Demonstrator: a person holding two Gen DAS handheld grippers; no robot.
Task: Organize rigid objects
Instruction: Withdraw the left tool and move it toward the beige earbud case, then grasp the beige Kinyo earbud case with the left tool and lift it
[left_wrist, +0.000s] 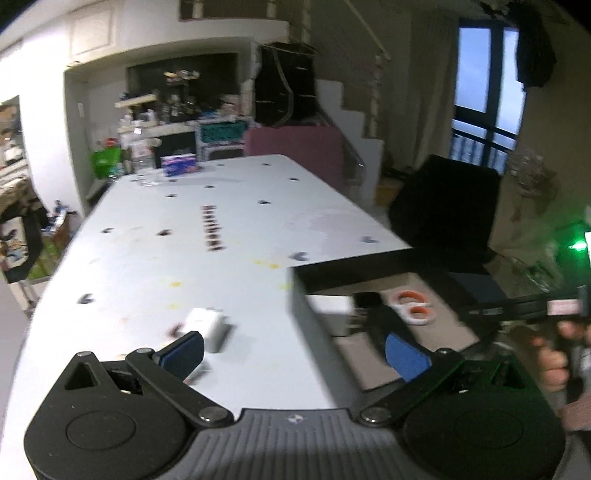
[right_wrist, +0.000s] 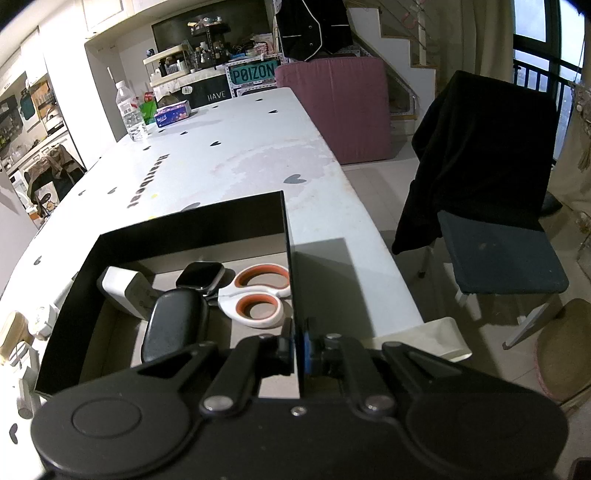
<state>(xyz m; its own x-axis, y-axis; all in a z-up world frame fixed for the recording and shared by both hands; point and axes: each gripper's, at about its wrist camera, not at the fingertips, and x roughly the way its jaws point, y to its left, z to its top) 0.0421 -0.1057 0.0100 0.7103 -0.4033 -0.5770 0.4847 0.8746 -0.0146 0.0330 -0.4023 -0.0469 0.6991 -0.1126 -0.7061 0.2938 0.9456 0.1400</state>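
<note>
Right gripper pinches the box wall to steady it while the left gripper, jaws wide apart and empty, goes after a loose item.

The right jaws are clamped on the thin right-hand wall of the black open-topped cardboard box, probably so it won't slide. Just beyond them inside lie white scissors with orange-lined handles, a dark square-faced smartwatch, a black oblong case and a white charger block. Just ahead of the left gripper's left finger, outside the box, a small white plug-like block sits on the white heart-print table, likely next to be packed.
</note>
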